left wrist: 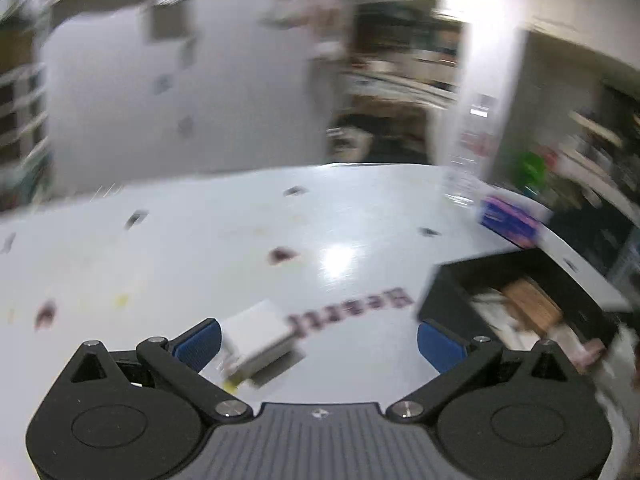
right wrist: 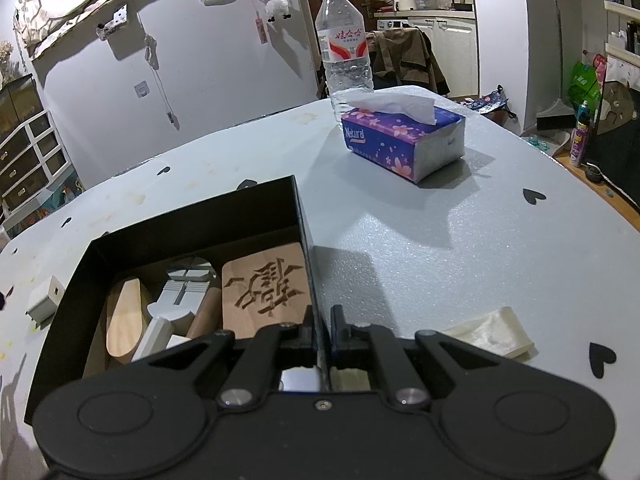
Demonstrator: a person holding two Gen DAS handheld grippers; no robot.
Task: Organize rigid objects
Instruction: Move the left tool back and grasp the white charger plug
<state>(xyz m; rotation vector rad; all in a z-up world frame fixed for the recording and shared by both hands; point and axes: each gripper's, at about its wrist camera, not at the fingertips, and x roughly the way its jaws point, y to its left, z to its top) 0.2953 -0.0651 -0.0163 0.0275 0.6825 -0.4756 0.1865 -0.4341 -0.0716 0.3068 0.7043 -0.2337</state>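
Left tongs: left gripper (left wrist: 318, 342) was spread fully wide, nothing between the blue pads (left wrist: 199, 344); the view was blurred.
White charger block: white block (left wrist: 256, 334) lay on the table (left wrist: 200, 248) just beyond the left pad, at about 11 o'clock from the tongs' middle, apparently untouched.
Handling: it looked rigid, light and smooth, so perhaps a little slippery; I judged a grip across its two flat sides to be best.
Right tongs: right gripper (right wrist: 320, 330) was pressed together, pinching the thin right wall of the black box (right wrist: 192, 216).
Box contents: carved wooden coaster (right wrist: 266, 288), wooden scoop (right wrist: 124, 320) and white parts lay inside.
Outward: cream plastic piece (right wrist: 494, 332) lay at 3 o'clock; tissue pack (right wrist: 404, 140) and water bottle (right wrist: 344, 36) at 12 o'clock.
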